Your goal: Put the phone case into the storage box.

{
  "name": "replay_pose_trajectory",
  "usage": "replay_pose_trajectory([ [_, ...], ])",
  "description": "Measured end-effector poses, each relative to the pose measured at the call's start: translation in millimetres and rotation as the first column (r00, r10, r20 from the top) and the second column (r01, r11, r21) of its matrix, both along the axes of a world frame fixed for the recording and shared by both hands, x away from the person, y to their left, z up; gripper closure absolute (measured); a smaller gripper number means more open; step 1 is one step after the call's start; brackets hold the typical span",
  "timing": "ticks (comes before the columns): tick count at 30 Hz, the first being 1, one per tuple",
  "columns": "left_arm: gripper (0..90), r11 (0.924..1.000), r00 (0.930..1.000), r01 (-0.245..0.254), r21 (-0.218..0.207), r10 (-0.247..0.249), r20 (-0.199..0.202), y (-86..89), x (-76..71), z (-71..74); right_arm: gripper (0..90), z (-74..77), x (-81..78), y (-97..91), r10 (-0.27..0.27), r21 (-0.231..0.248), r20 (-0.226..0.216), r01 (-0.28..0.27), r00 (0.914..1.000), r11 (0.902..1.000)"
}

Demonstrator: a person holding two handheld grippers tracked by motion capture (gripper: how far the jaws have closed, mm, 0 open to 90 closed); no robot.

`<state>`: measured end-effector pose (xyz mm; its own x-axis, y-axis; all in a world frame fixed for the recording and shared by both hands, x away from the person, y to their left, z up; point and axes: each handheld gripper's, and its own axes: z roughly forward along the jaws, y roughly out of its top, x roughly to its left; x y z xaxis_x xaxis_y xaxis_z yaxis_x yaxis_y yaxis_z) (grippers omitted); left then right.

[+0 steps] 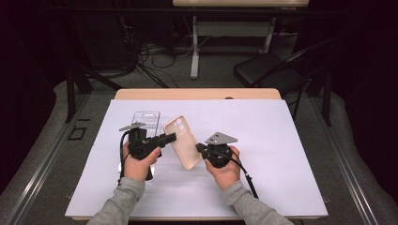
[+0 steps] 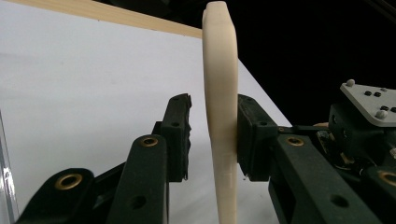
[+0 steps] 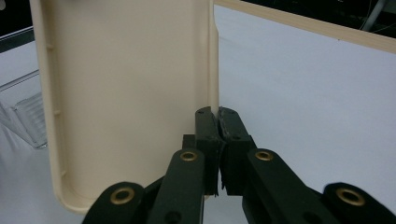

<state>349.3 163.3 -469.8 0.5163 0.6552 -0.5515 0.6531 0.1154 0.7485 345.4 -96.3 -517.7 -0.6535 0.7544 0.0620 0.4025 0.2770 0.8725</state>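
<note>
A beige phone case (image 1: 184,140) is held tilted above the white sheet, camera cutout at its far end. My right gripper (image 1: 199,149) is shut on the case's near right side wall; in the right gripper view its jaws (image 3: 217,116) pinch that rim, and the hollow inside of the case (image 3: 126,93) faces the camera. My left gripper (image 1: 171,137) reaches in from the left. In the left gripper view the case (image 2: 219,93) stands edge-on between its jaws (image 2: 214,135): the right pad touches it, while a gap separates the left pad from it.
A clear plastic phone case (image 1: 146,119) lies on the white sheet (image 1: 281,140) behind my left gripper, and shows as well at the left of the right gripper view (image 3: 23,112). The wooden table edge (image 1: 197,93) runs along the far side. A black chair (image 1: 272,70) stands beyond.
</note>
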Motion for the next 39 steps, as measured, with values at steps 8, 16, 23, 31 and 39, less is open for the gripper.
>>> replay_pose_trajectory([
  [8, 71.2, 0.9999, 1.0000, -0.001, -0.013, 0.001, -0.007, -0.5, -0.4, -0.3, 88.1, -0.6, -0.3, 0.7, 0.004, -0.002, 0.001, -0.004, 1.0000, 1.0000],
  [16, 75.0, 0.9998, 0.9998, -0.010, -0.020, 0.010, -0.017, -0.6, -1.1, -0.3, 88.0, -0.8, -0.8, 1.4, 0.004, -0.002, 0.003, -0.004, 1.0000, 1.0000],
  [23, 77.1, 0.9992, 0.9994, -0.013, -0.037, 0.012, -0.032, -0.4, -1.5, -0.1, 88.0, -0.9, -1.1, 1.7, 0.006, -0.001, 0.001, -0.006, 1.0000, 1.0000],
  [31, 78.6, 0.9979, 0.9984, -0.017, -0.062, 0.014, -0.054, 0.3, -1.3, -0.4, 88.0, -1.1, -1.2, 2.1, 0.008, 0.000, 0.000, -0.008, 1.0000, 1.0000],
  [39, 79.0, 0.9969, 0.9977, -0.027, -0.074, 0.022, -0.063, 1.6, -1.2, -1.1, 88.0, -0.9, -1.6, 2.4, 0.011, 0.000, 0.002, -0.011, 0.9999, 0.9999],
])
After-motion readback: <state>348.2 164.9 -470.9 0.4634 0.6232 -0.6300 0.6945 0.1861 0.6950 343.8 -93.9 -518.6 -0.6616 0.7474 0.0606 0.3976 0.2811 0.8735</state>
